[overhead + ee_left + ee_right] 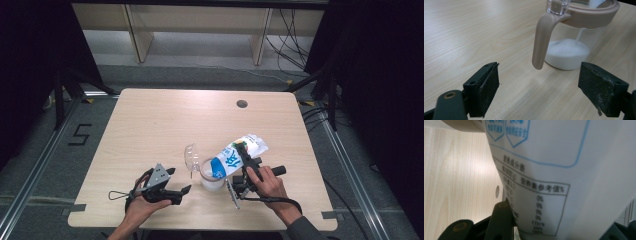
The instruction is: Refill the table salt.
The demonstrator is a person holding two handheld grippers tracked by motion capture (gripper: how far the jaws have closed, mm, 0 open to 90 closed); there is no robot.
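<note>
A clear jar (pixel 212 180) with a beige rim stands near the table's front middle, its clear lid (pixel 191 156) flipped open to the left. My right gripper (pixel 245 159) is shut on a white and blue bag (pixel 229 161), tilted mouth-down over the jar. In the left gripper view a thin white stream (pixel 581 33) falls onto a heap of white powder (pixel 567 52) in the jar (pixel 574 30), and a beige clasp (pixel 541 42) hangs at its side. My left gripper (pixel 181 180) (pixel 539 87) stands open just left of the jar, holding nothing. The bag's printed label (pixel 541 195) sits close before the right gripper (pixel 559 232).
The wooden table (pixel 150 125) has a round cable hole (pixel 242 104) at the back right. Beyond it are pale shelf legs (pixel 140 35) and floor cables (pixel 295 45). A "5" mark (pixel 80 135) is taped on the floor at the left.
</note>
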